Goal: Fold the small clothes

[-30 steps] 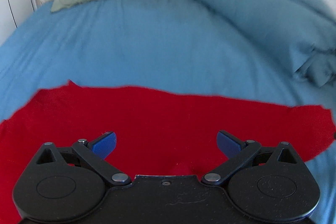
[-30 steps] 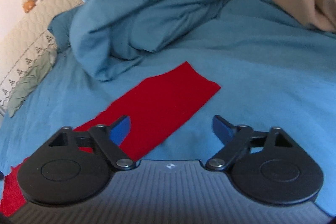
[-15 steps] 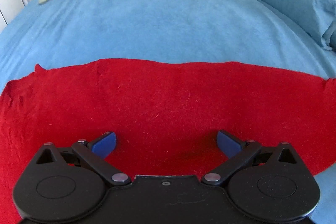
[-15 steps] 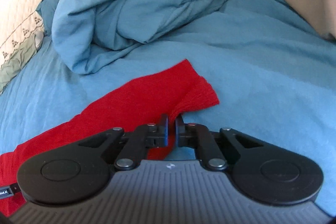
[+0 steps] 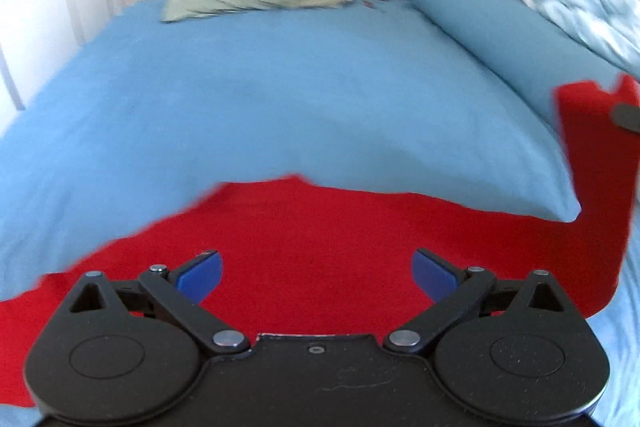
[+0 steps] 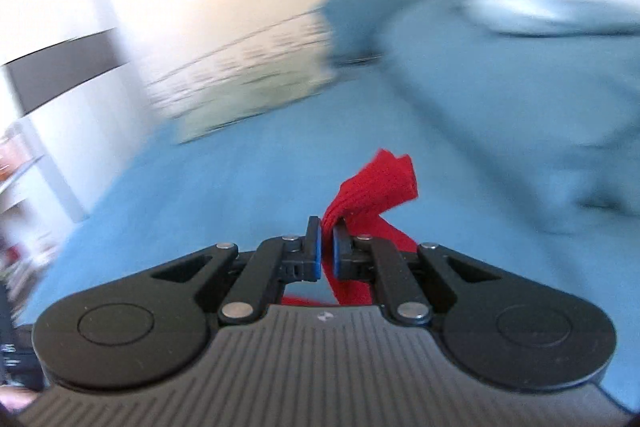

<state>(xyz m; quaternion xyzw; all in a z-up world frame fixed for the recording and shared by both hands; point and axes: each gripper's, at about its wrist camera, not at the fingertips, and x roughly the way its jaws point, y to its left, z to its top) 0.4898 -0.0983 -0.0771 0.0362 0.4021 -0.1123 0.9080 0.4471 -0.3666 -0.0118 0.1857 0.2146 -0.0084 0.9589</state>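
Where my view runs widest, one smooth blue bedsheet (image 5: 280,99); rumpled blue duvet (image 5: 480,27) far right. Red knit cloth (image 5: 320,227), long flat strip, near edge. My right gripper (image 6: 326,251) pinches its raised end; left gripper (image 5: 316,267) gapes wide, empty, over it.

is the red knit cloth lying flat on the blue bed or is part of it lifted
Partly lifted. The right gripper is shut on one end of the red knit cloth, which rises at the right edge of the left wrist view; the rest lies on the blue bed.
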